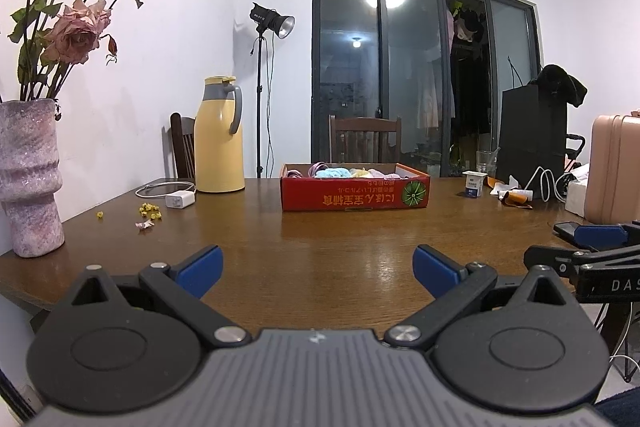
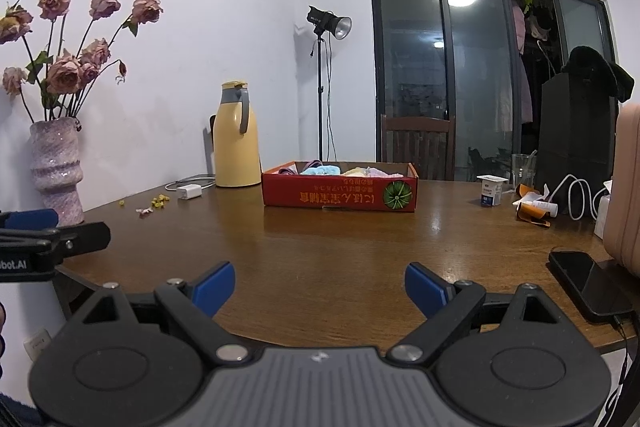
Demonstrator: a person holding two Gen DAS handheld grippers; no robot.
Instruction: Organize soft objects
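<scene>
Both spread wide and empty, left gripper (image 1: pixel 318 267) and right gripper (image 2: pixel 320 285), soft objects (image 1: pixel 340 171) seemingly all boxed ahead in red box (image 1: pixel 356 197).

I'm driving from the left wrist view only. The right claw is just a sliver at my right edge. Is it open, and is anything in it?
Observer: The right claw is open, with only the bare table showing between its blue fingers.
Operator: And the dark thing half hidden behind that claw in my view?
Observer: It's a black phone, lying flat on the table beside the pink case. A cable is plugged into its near end.
</scene>
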